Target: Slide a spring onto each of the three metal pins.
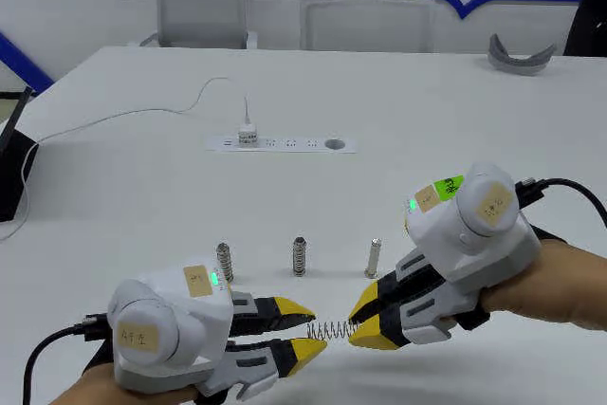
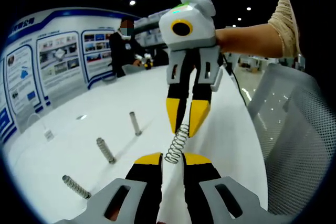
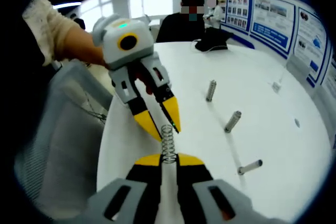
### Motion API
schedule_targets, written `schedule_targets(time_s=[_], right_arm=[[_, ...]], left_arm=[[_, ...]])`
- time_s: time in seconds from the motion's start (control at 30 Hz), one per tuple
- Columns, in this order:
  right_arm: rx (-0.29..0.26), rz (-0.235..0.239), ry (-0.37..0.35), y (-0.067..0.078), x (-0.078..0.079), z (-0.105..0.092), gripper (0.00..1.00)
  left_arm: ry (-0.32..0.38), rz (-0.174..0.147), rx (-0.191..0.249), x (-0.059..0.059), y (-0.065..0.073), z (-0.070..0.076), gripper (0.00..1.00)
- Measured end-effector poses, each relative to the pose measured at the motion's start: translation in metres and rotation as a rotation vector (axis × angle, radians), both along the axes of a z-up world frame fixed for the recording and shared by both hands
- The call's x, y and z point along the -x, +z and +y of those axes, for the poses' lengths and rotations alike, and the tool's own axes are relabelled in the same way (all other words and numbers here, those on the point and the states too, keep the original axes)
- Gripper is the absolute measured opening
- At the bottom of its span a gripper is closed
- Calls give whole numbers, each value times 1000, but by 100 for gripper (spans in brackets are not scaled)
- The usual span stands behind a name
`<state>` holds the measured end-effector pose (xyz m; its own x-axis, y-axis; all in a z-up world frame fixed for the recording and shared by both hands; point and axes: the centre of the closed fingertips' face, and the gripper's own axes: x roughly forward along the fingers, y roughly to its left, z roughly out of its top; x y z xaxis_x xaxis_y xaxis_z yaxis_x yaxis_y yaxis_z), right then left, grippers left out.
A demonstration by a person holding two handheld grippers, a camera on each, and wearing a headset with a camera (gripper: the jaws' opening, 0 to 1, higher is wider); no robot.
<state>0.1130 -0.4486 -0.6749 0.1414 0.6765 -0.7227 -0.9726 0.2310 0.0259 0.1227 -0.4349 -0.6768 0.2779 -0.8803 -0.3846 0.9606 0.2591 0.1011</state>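
1. Steel wire, thin and coiled: the loose spring (image 1: 330, 331) sits low over the near part of the white table (image 1: 455, 111), bridging the yellow tips of the two grippers. Whether it touches the top I cannot tell.
2. It looks very light and soft, likely to bow, squash or ping away under a hard squeeze. I judge the best hold to be a gentle pinch across the outer coils near one end, which leaves the bore at the other end free.
3. Its long axis lies about level and runs left to right in the head view, with one open end towards each gripper.
4. The right gripper (image 1: 353, 327) pinches the spring's right end and the left gripper (image 1: 318, 327) pinches its left end. The coil fills the narrow gap between each pair of jaws.
5. Beyond stand three upright pins in a row. The bare pin (image 1: 374, 258) is on the right, while the middle pin (image 1: 300, 255) and the left pin (image 1: 225, 261) each wear a spring.
6. The spring will probably have to be turned upright to go onto the bare pin.
7. Farther back on the table lies a power strip (image 1: 280, 143).
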Motion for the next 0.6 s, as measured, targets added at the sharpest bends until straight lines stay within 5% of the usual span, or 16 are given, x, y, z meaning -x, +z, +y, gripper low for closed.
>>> schedule_targets(time_s=[0.6], right_arm=[[-13, -54, 18, 21, -1, 10, 11]], left_arm=[[1, -2, -15, 0, 0, 1, 12]])
